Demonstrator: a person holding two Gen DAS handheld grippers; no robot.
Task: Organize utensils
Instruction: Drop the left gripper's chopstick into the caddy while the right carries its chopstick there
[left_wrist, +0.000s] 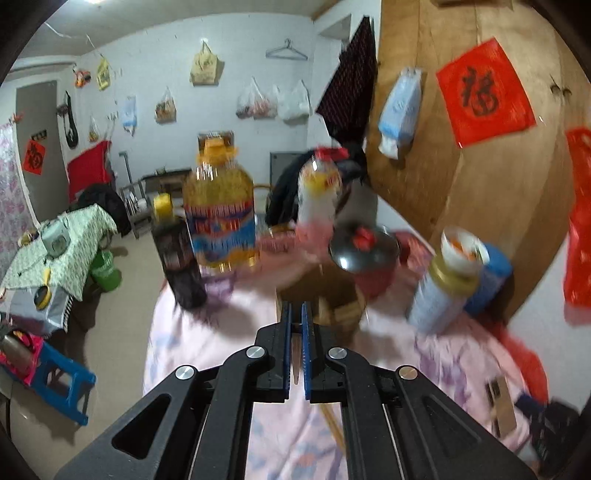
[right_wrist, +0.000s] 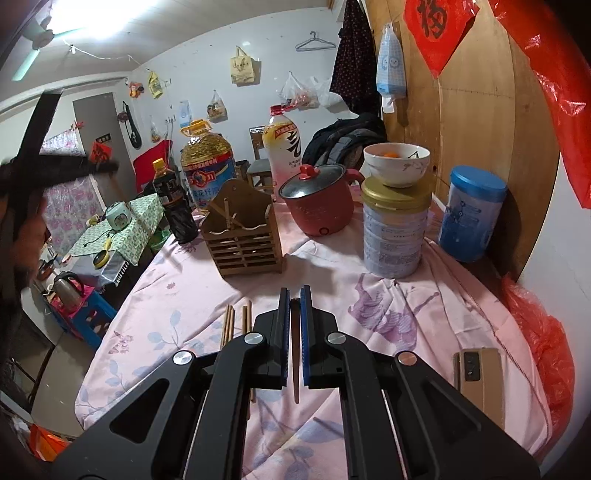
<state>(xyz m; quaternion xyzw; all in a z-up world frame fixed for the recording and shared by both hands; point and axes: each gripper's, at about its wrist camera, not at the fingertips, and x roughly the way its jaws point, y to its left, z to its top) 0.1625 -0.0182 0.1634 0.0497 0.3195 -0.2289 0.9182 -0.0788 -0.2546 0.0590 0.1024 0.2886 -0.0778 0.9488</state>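
The wooden holder (right_wrist: 243, 236) is standing upright on the pink cloth (right_wrist: 388, 280), already carrying a few chopsticks leaning in its open top, with the red pot (right_wrist: 317, 206) just beside it and the dark sauce bottle (right_wrist: 177, 206) on its other side. Nearer in, loose chopsticks (right_wrist: 232, 325) are lying flat on the cloth, long axes running toward the holder. The right gripper (right_wrist: 294, 295) is pinching one chopstick (right_wrist: 295, 350) lengthwise between narrowly closed jaws, the stick lying along the fingers and pointing straight ahead at the cloth, with the holder ahead and off to its left. Over in the blurred left wrist view, the left gripper (left_wrist: 296, 310) is closed tight on a pale chopstick (left_wrist: 295, 360) too, running along its fingers, and the holder (left_wrist: 325, 299) is sitting dead ahead, right past its fingertips. So the left hand looks the nearer one, and its stick is aligned toward the holder; dropping it in will likely call for tipping it upright over the open top. The phone (right_wrist: 480, 373) is lying well clear to the right.
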